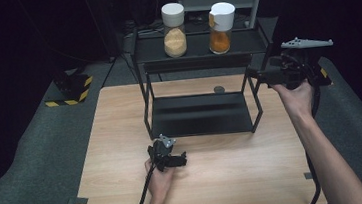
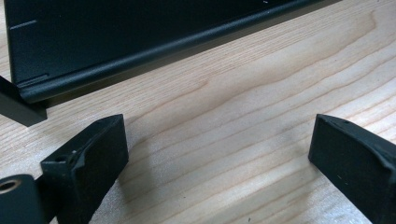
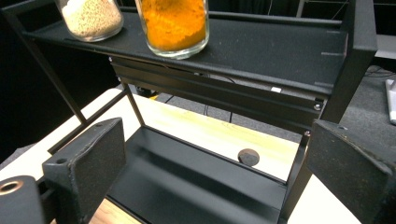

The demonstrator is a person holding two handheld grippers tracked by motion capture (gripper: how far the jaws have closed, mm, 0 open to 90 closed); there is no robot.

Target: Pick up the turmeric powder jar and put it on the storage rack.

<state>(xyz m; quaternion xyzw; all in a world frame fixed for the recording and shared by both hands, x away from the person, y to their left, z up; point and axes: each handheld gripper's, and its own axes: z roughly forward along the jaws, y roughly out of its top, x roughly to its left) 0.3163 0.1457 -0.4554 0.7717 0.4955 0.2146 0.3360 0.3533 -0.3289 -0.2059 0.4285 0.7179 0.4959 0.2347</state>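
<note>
A black two-tier rack [image 1: 199, 50] stands at the back middle of the wooden table [image 1: 122, 138]. Its top shelf carries a jar of beige grains [image 1: 174, 30] and a jar of orange powder [image 1: 220, 28], both with white lids. My left gripper [image 1: 179, 159] rests low over the table in front of the rack, jaws open and empty [image 2: 217, 158], with the lower shelf's front edge [image 2: 140, 56] just ahead. My right gripper [image 1: 254, 75] is held up at the rack's right end, open and empty [image 3: 215, 172], looking at the orange jar [image 3: 173, 25] and the beige jar [image 3: 91, 16].
A small dark round disc [image 1: 219, 89] lies on the table behind the lower shelf [image 3: 248, 157]. A yellow-and-black striped object [image 1: 72, 87] sits on the grey floor at the left. A grey frame [image 1: 219, 0] rises behind the rack.
</note>
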